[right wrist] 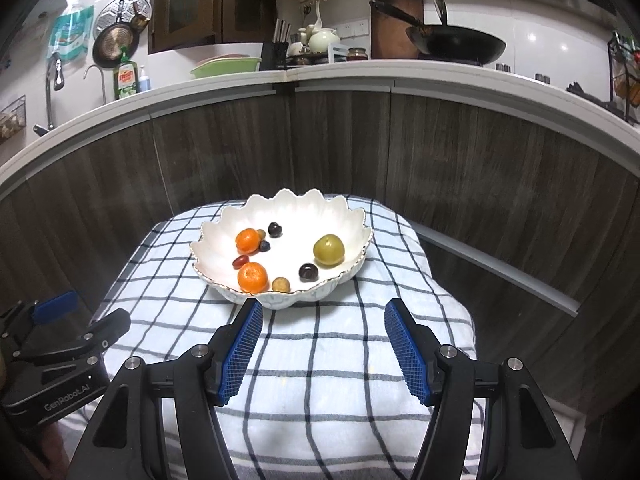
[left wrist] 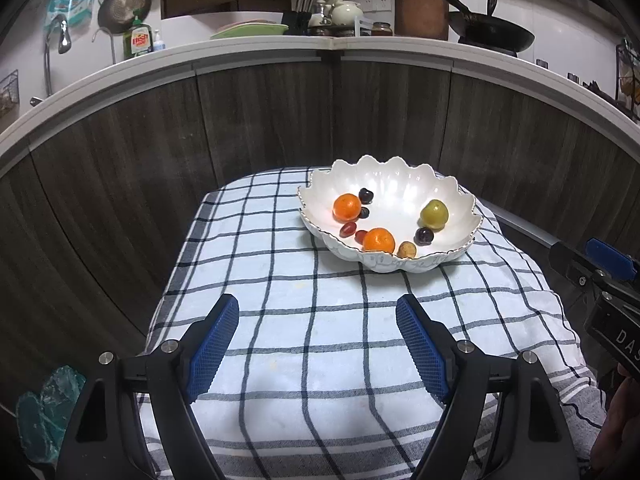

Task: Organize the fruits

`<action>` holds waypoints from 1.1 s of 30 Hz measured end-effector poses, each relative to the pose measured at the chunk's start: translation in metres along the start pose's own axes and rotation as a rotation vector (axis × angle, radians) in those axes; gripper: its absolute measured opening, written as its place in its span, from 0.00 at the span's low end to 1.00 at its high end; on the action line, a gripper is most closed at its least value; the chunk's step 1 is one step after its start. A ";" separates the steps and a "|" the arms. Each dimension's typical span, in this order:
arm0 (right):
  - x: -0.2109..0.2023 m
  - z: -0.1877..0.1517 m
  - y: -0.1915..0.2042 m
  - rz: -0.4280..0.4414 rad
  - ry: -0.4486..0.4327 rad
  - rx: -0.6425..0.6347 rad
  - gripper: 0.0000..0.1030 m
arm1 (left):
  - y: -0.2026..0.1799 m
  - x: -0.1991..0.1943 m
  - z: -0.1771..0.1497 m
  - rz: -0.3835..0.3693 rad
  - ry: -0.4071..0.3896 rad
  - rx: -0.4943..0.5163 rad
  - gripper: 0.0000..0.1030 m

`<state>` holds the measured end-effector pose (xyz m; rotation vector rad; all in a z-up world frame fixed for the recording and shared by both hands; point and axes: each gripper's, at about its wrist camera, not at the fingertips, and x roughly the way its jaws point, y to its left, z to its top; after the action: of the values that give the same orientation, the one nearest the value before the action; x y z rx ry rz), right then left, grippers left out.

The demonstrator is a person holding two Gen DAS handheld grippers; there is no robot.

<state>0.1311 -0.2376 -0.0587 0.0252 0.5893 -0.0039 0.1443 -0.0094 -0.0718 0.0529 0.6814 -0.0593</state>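
- Right wrist view reads "GenRobot.AI" on the black body of the left gripper (right wrist: 82, 322), which sits at the left edge; the left wrist view shows only the letters "DAS" on the right gripper (left wrist: 592, 264) at its right edge.
- A green dish-soap bottle with a red label (right wrist: 127, 80) stands on the far white kitchen counter (right wrist: 360, 74) beside the tap; its wording is too small to read.
- Only the right wrist view shows a small yellowish fruit tucked behind the far orange; only the left wrist view shows a teal plastic bag (left wrist: 44, 412) low on the left.
- Both views show the white scalloped ceramic bowl (right wrist: 224, 280) on the blue-and-white checked cloth (right wrist: 320, 380), holding two small oranges (right wrist: 252, 277), a green round fruit (right wrist: 328, 250), dark plums, reddish grapes and a small tan fruit.
- The left gripper's blue-padded jaws stand wide apart over bare cloth, gripping nothing.
- The right gripper's jaws are parted, empty, just near of the bowl, its left pad tip against the bowl's near rim in the picture.
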 end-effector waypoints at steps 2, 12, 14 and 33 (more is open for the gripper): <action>-0.006 0.000 0.001 -0.004 -0.011 -0.006 0.63 | 0.002 -0.004 -0.001 0.008 -0.009 -0.005 0.78; -0.021 -0.003 0.003 -0.021 -0.037 -0.003 0.74 | 0.012 -0.023 -0.006 0.047 -0.046 -0.015 0.82; -0.022 -0.003 0.004 -0.015 -0.037 -0.003 0.74 | 0.014 -0.025 -0.007 0.053 -0.049 -0.021 0.86; -0.027 -0.002 0.004 -0.012 -0.051 -0.008 0.74 | 0.022 -0.038 -0.006 0.100 -0.083 -0.050 0.99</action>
<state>0.1081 -0.2337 -0.0451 0.0138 0.5380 -0.0135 0.1132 0.0140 -0.0517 0.0366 0.5959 0.0515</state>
